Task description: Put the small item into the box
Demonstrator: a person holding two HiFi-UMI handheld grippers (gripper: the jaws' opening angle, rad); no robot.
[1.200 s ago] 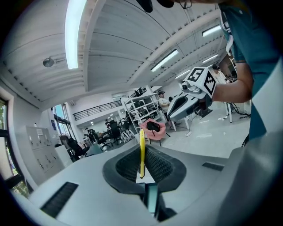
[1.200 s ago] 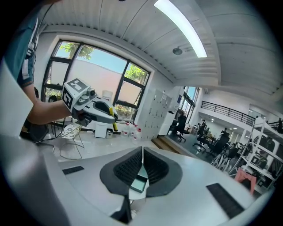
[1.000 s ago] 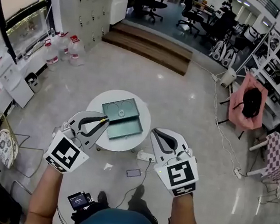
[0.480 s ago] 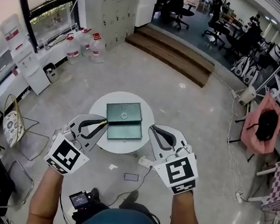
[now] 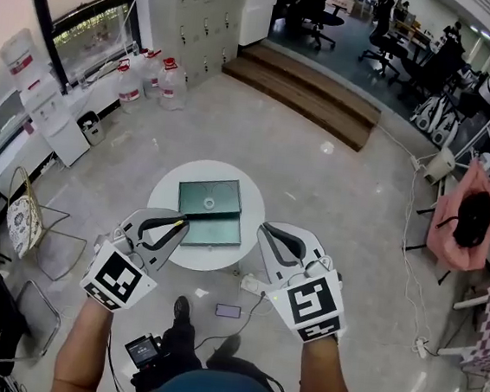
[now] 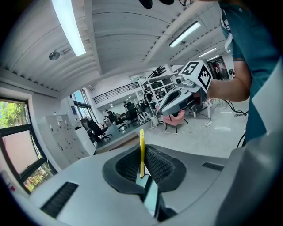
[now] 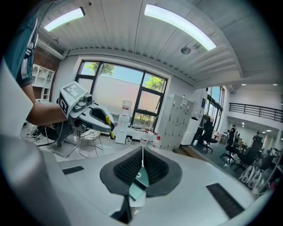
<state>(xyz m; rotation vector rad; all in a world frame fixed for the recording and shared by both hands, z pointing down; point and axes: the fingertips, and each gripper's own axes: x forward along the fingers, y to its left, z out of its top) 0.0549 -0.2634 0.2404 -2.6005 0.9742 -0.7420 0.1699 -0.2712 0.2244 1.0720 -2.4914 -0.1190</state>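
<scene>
A green box (image 5: 210, 213) lies open on the small round white table (image 5: 161, 204) below me; a small round thing sits in its far half. My left gripper (image 5: 183, 219) hangs at the box's left edge, shut on a thin yellow strip (image 5: 174, 221). In the left gripper view the yellow strip (image 6: 142, 150) stands upright between the shut jaws of the left gripper (image 6: 142, 170). My right gripper (image 5: 264, 230) hovers by the table's right rim. In the right gripper view the right gripper (image 7: 142, 165) is shut with nothing held. The box (image 7: 140, 178) shows below those jaws.
On the floor near my feet lie a power strip (image 5: 253, 283), a phone (image 5: 232, 310) and cables. A chair with a patterned cushion (image 5: 18, 221) stands left. Water bottles (image 5: 149, 81) line the left wall, wooden steps (image 5: 305, 84) lie beyond, and a pink chair (image 5: 467, 218) stands right.
The head view has shifted, so the table and box sit slightly lower left in the picture. Both grippers keep the same pose, the left one still holding the yellow strip.
</scene>
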